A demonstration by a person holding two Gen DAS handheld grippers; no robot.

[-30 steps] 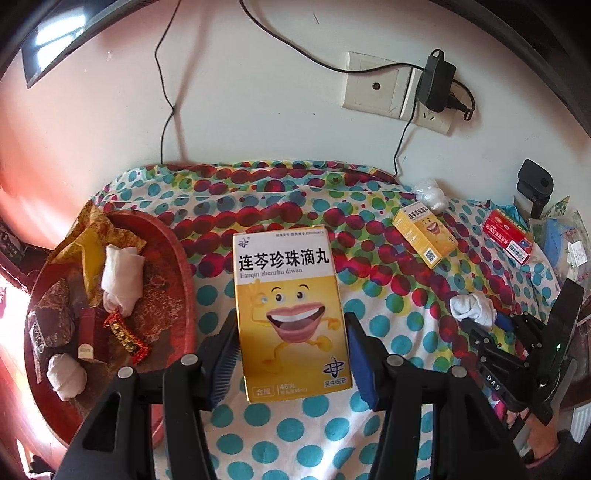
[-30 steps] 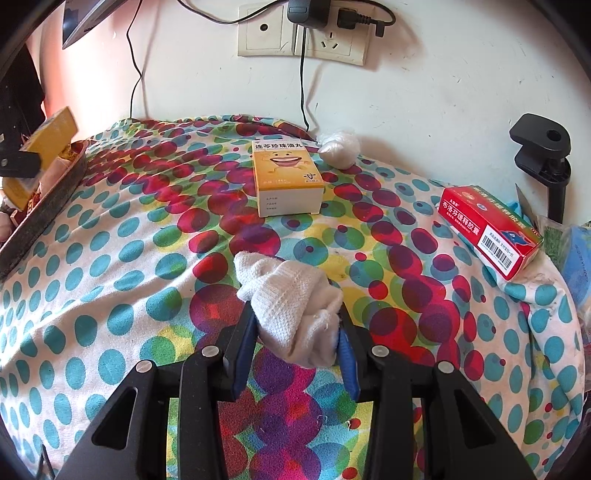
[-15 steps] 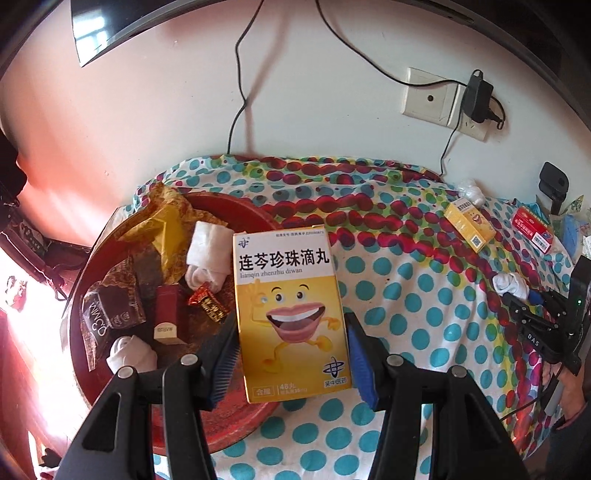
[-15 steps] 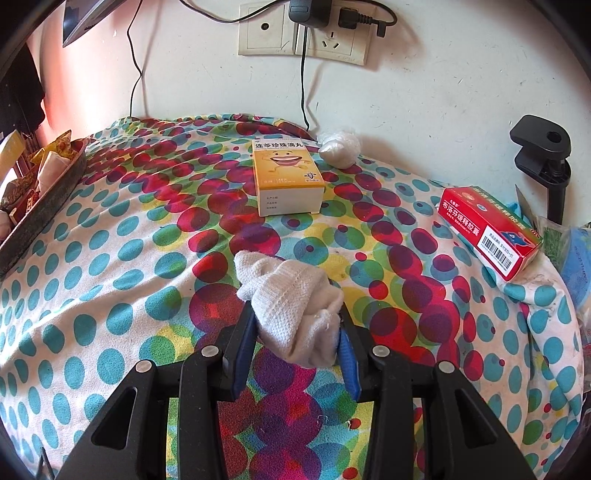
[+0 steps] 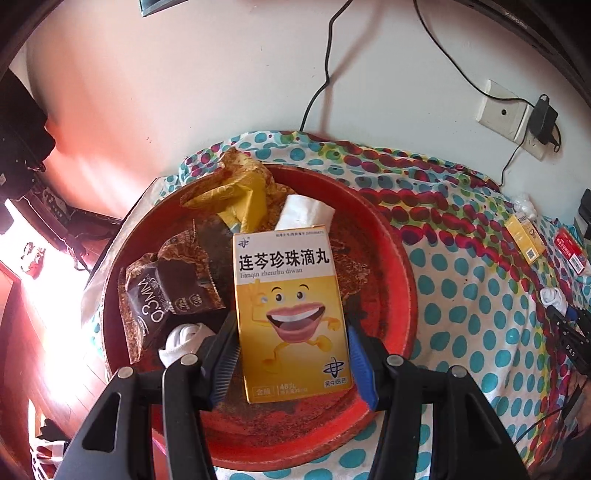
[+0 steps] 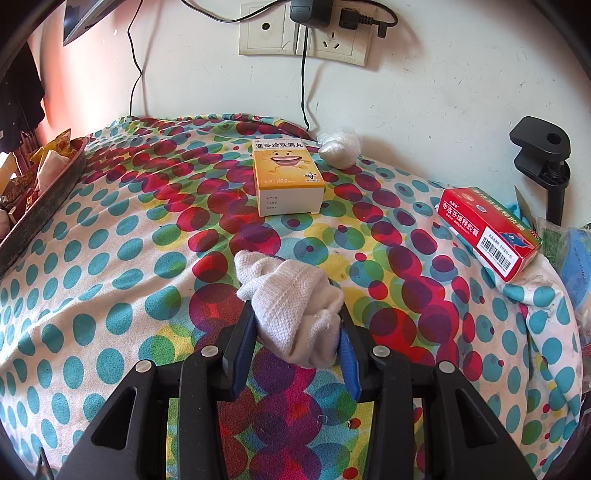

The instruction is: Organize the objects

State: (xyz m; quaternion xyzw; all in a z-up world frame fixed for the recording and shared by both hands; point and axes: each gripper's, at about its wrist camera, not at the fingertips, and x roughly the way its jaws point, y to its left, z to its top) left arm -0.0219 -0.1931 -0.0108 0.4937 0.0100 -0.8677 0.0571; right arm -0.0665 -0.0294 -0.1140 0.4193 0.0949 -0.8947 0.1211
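Observation:
My left gripper (image 5: 291,354) is shut on a yellow medicine box (image 5: 290,314) with a cartoon mouth, held above the round red tray (image 5: 402,295). The tray holds a yellow wrapper (image 5: 243,195), a brown snack packet (image 5: 162,295), a white folded cloth (image 5: 306,212) and a rolled white sock (image 5: 183,341). In the right wrist view my right gripper (image 6: 295,336) is shut on a rolled white sock (image 6: 291,306), just over the dotted tablecloth (image 6: 110,258). A second yellow medicine box (image 6: 286,177) lies further back, with a red medicine box (image 6: 487,232) at the right.
A white wrapped ball (image 6: 340,147) sits near the wall behind the yellow box. A black clamp (image 6: 543,158) stands at the right edge. Wall sockets with a charger (image 6: 310,14) and hanging cables are above the table. The tray edge (image 6: 40,206) lies at the far left.
My left gripper has carried the yellow box leftward from over the tablecloth to above the red tray. The right gripper and its sock have stayed still.

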